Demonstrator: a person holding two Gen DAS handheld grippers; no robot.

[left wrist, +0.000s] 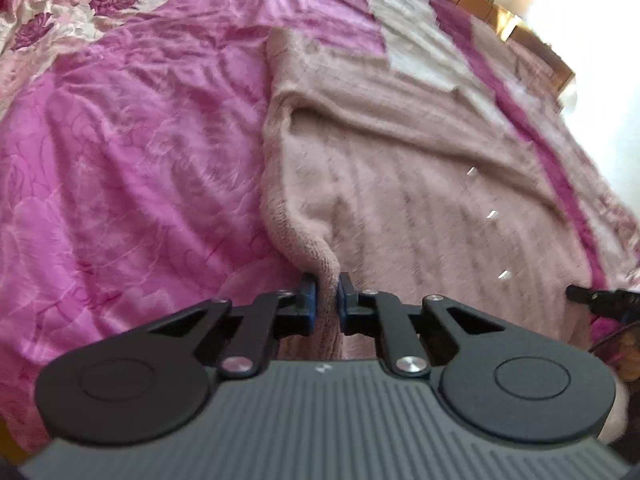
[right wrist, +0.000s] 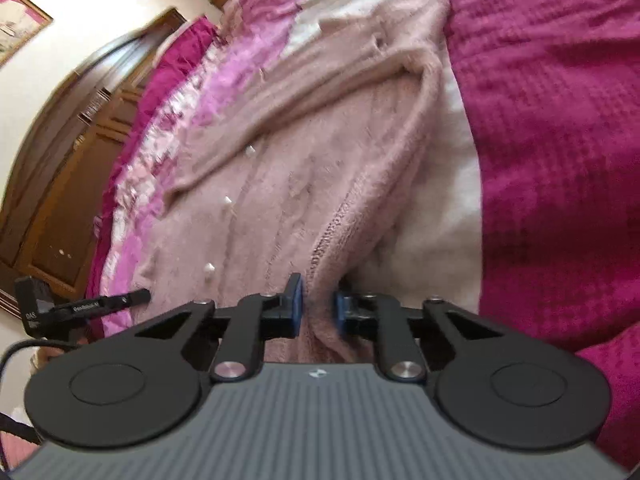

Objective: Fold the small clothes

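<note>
Left tool (left wrist: 328, 294) pinches a bunched edge of the fuzzy pale-pink knitted cardigan (left wrist: 400, 184) between its blue pads. From the tool, the garment runs straight ahead along its long axis, lying on the pink floral bedspread (left wrist: 132, 152); the other tool's tip shows far right.

Right tool (right wrist: 318, 300) is clamped on the cardigan's (right wrist: 288, 184) opposite ribbed edge, the knit stretching ahead and leftward, magenta blanket (right wrist: 560, 120) on its right.
</note>
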